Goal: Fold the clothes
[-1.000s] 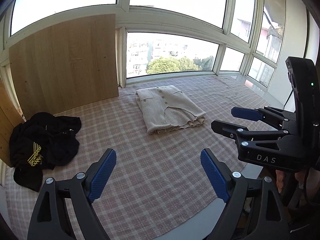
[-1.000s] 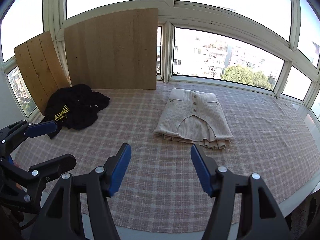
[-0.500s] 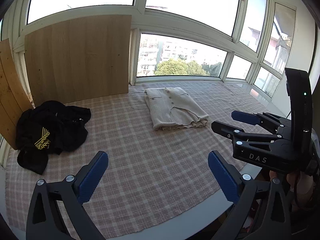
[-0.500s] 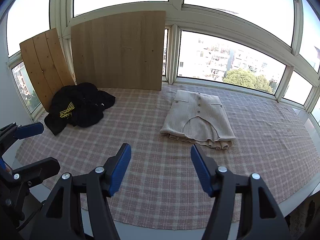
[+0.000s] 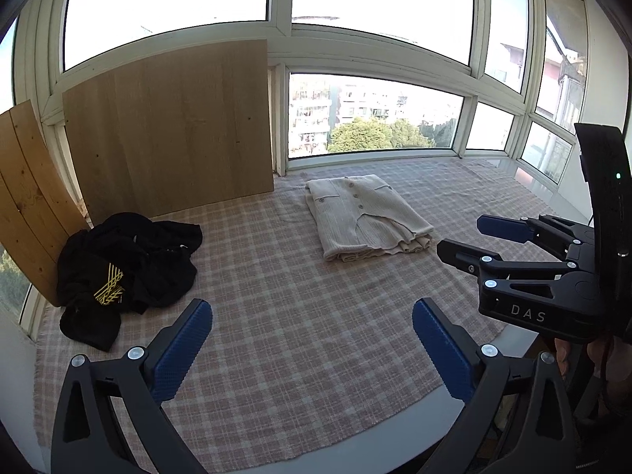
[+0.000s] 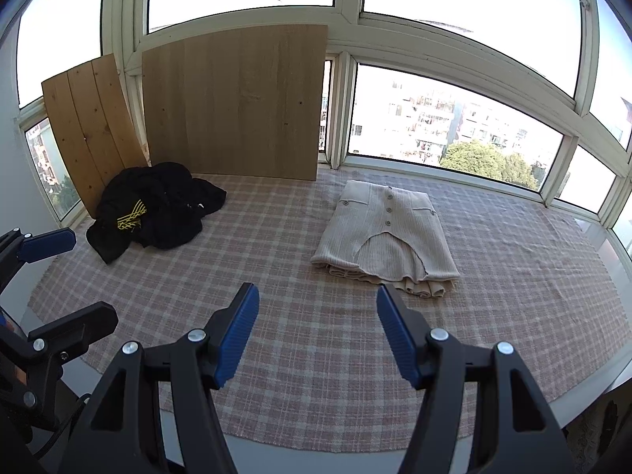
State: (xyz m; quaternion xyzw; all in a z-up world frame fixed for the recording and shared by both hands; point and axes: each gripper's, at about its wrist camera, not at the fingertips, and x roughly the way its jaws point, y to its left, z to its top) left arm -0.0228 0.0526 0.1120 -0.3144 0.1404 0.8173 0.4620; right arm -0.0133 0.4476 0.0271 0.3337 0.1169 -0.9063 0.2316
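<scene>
A beige buttoned cardigan [image 5: 367, 217] [image 6: 387, 237] lies folded flat on the far middle of the pink plaid cloth [image 5: 296, 335] [image 6: 276, 268]. A crumpled black garment with a gold print [image 5: 126, 260] [image 6: 158, 205] sits in a heap at the far left. My left gripper [image 5: 312, 312] [image 6: 85, 276] hovers over the cloth's near edge, jaws spread wide with nothing between them. To its right, my right gripper [image 6: 316, 294] [image 5: 464, 235] is also open and empty, short of the cardigan's near hem.
Two wooden boards lean against the window frames at the back left, a wide one [image 5: 170, 126] [image 6: 237, 102] and a narrower planked one [image 5: 23, 189] [image 6: 91, 118]. Windows surround the platform, and its white edge [image 6: 276, 446] runs just below the grippers.
The left gripper's jaws have spread wider, and its view has tipped up to show more of the boards and windows. The right gripper's opening is unchanged. Neither garment has moved.
</scene>
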